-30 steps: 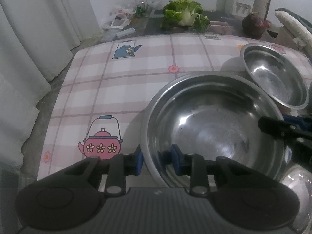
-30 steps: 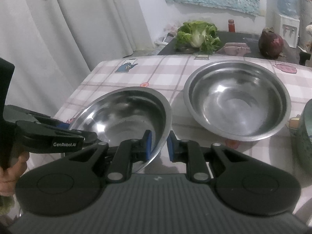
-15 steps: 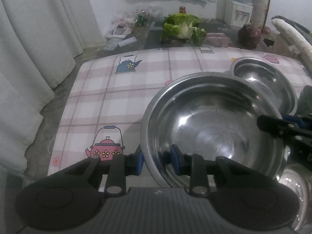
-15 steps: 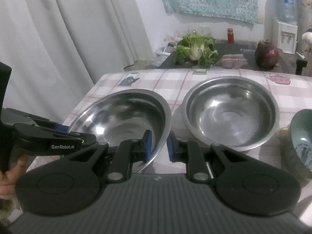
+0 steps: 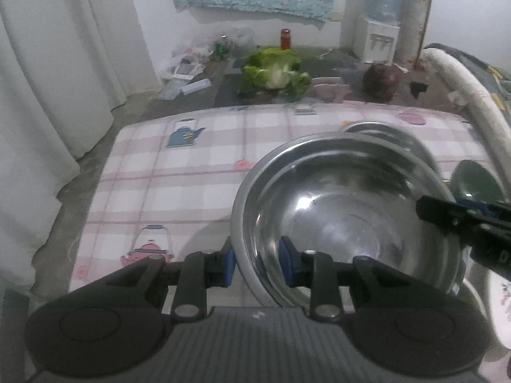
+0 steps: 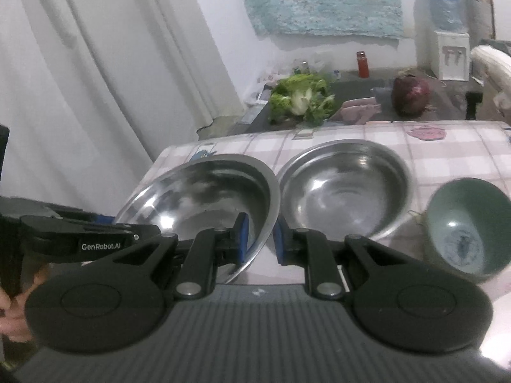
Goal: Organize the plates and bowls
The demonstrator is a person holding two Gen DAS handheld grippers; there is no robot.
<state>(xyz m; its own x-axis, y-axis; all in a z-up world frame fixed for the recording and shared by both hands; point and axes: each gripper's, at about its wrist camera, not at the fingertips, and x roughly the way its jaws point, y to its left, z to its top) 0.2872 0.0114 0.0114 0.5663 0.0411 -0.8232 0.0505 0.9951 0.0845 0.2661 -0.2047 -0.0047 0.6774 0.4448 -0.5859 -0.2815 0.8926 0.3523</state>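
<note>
A large steel bowl (image 5: 345, 210) is held off the table by both grippers. My left gripper (image 5: 257, 260) is shut on its near-left rim. My right gripper (image 6: 259, 239) is shut on its right rim (image 6: 271, 198), and shows in the left wrist view (image 5: 463, 220) at the bowl's right side. A second steel bowl (image 6: 345, 188) rests on the checked tablecloth (image 5: 179, 178) just right of the held one; in the left wrist view only its far rim (image 5: 377, 126) shows behind the held bowl. A green ceramic bowl (image 6: 469, 226) stands at the right.
White dishware (image 5: 498, 303) lies at the lower right. Beyond the table's far edge lie a lettuce (image 5: 274, 73), a red cabbage (image 6: 410, 95) and a red jar (image 6: 362, 59). White curtains (image 5: 48, 79) hang at the left.
Both grippers have lifted the large steel bowl higher and carried it toward the second steel bowl. The green bowl has come into view.
</note>
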